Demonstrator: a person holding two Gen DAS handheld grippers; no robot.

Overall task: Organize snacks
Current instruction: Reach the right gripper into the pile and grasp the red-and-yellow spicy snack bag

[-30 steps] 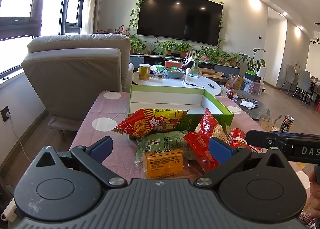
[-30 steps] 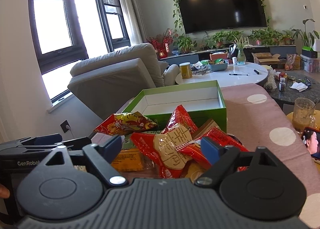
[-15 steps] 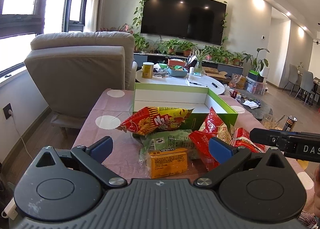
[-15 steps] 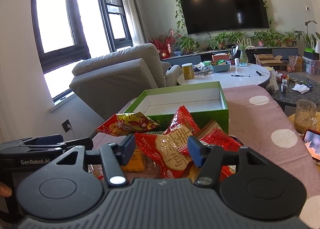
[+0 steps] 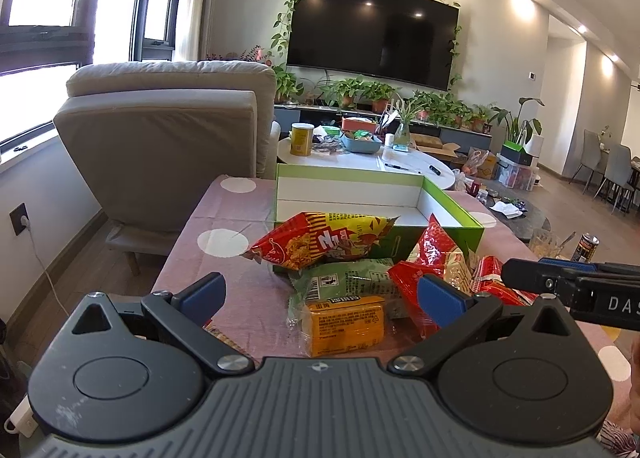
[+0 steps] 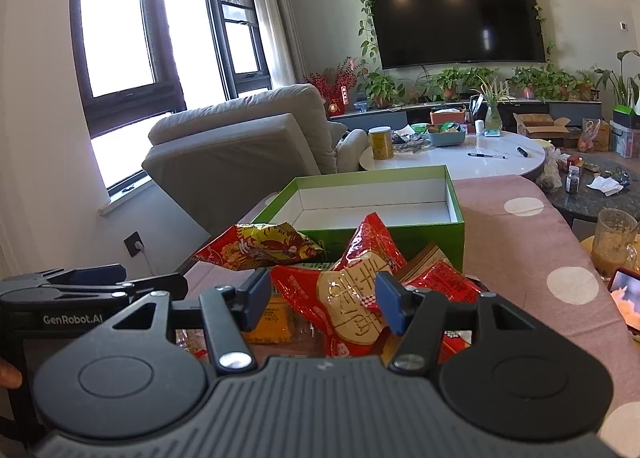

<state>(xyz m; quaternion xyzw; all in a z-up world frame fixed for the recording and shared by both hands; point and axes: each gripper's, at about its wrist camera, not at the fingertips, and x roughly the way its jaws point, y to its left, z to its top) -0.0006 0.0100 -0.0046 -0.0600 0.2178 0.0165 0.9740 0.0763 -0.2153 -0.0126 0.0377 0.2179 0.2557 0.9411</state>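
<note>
Snack pile on table (image 5: 240,298), right in front of green box (image 6: 400,234). Red cracker bag (image 6: 356,298) stands tilted, long axis pointing roughly 12 o'clock. Right gripper (image 6: 318,300) half open around it, no grip. Left gripper (image 5: 320,294) wide open, nothing held, orange pack (image 5: 344,322) between fingers.

Black tool (image 5: 320,294), blue pads (image 5: 436,292), silver screws

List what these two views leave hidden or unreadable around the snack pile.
- Left wrist view: the near table edge, hidden by the left gripper body.
- Right wrist view: part of the red cracker packet, behind the right gripper fingers.
- Both views: print on the orange packet, too small.
</note>
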